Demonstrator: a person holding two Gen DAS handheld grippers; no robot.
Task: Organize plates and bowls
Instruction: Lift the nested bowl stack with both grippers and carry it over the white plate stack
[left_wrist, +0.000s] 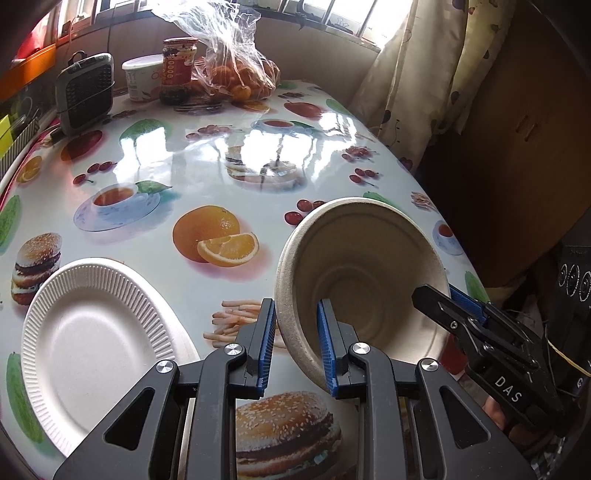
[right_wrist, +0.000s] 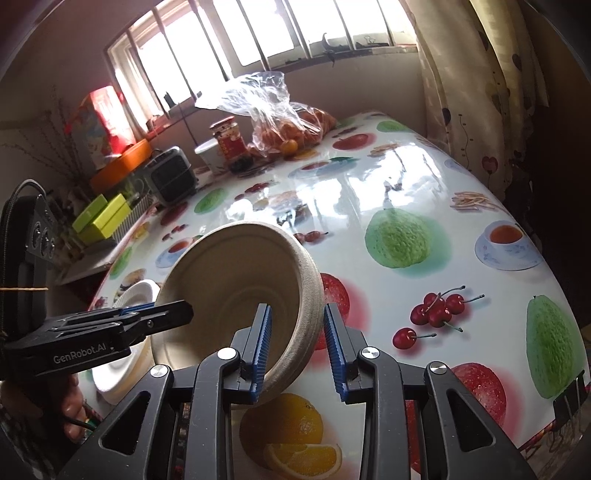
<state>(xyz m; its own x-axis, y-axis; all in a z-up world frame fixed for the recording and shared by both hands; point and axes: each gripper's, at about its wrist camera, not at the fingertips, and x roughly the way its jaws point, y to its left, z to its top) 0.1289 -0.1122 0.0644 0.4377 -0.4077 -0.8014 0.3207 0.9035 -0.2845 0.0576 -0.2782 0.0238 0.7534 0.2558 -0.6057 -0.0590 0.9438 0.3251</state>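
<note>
A table (left_wrist: 207, 155) has a shiny cloth with pictures of fruit, burgers and tea cups. At its far edge a clear bag (left_wrist: 236, 70) of oranges lies next to a jar (left_wrist: 178, 70) with a red label. A white tub (left_wrist: 142, 77) stands just left of the jar. A small grey heater (left_wrist: 85, 94) sits near the far left corner. A curtain (left_wrist: 421, 74) hangs on the right.
</note>
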